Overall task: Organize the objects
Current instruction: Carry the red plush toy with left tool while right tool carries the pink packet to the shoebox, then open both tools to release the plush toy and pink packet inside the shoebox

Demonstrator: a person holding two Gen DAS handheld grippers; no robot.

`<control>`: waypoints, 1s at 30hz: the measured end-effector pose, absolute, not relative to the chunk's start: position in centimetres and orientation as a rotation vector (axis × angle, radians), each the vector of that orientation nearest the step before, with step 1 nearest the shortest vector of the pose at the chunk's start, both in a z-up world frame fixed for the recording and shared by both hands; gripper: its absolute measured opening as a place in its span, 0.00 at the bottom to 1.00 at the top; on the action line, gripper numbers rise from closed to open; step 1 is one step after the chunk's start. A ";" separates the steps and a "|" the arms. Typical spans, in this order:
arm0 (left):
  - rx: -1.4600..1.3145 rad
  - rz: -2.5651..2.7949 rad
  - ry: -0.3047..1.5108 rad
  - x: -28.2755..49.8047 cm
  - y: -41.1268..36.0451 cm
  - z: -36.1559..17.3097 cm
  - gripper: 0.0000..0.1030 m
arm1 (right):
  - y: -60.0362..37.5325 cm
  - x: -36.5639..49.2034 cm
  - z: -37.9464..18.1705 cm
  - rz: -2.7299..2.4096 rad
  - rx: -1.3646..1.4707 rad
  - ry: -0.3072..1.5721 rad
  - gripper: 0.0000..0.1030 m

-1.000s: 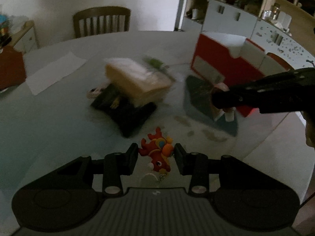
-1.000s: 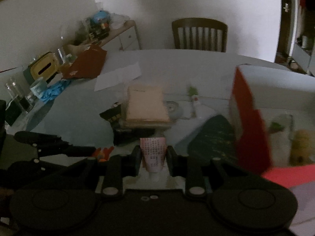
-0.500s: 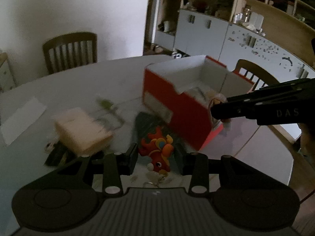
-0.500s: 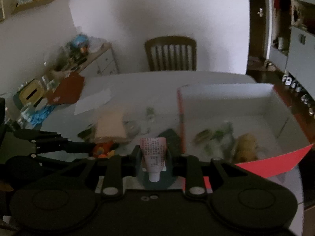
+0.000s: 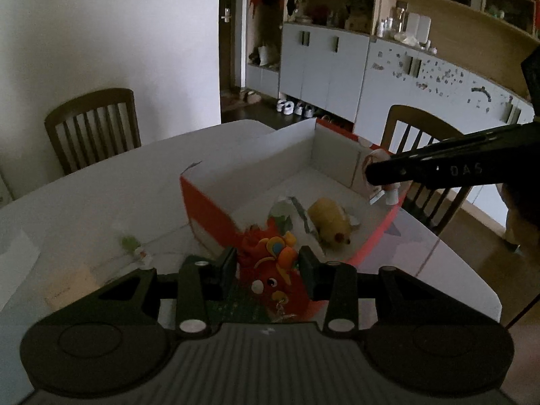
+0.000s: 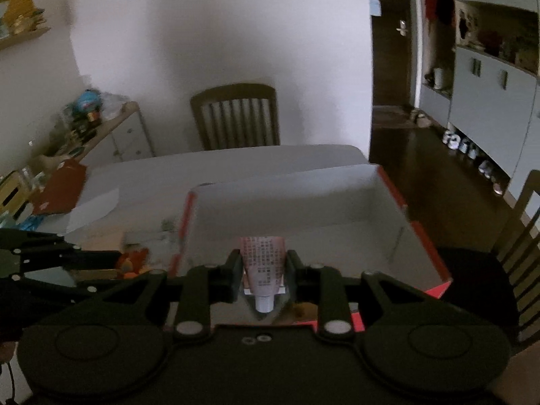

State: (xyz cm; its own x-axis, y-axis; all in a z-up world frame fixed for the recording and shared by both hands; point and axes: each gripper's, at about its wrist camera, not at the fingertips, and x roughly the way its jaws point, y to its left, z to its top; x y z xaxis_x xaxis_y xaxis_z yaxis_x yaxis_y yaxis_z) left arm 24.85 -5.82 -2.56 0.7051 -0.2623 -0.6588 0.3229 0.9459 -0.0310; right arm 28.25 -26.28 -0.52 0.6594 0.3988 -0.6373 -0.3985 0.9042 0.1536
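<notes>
Over red box [image 5: 216,212]: left gripper [image 5: 266,266] clamps red toy [image 5: 270,263]; right gripper [image 6: 263,270], marked "DAS", clamps tube [image 6: 263,266].

A home dining room: wooden chairs [image 5: 92,128] round a white bench [image 5: 101,182], wall cupboards [image 5: 324,64], shoes [image 5: 295,108] by a doorway [image 6: 393,67].

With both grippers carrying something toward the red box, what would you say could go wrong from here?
1. The left gripper holds the red toy near the red box wall; releasing now might drop it on the rim or outside.
2. The right gripper holds the tube over the same box, so the two grippers may collide.
3. The tube is pinched near its cap end and might slip.
</notes>
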 end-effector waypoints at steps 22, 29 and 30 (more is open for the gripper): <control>0.183 -0.341 0.796 39.1 -14.5 -5.1 0.38 | -28.7 35.5 -6.8 0.420 -0.111 0.895 0.25; 0.200 -0.336 0.907 42.6 -15.5 -7.9 0.38 | -27.4 36.4 -8.8 0.451 -0.168 0.965 0.25; 0.203 -0.338 0.921 42.9 -15.6 -8.3 0.38 | -27.4 36.6 -9.0 0.457 -0.173 0.972 0.25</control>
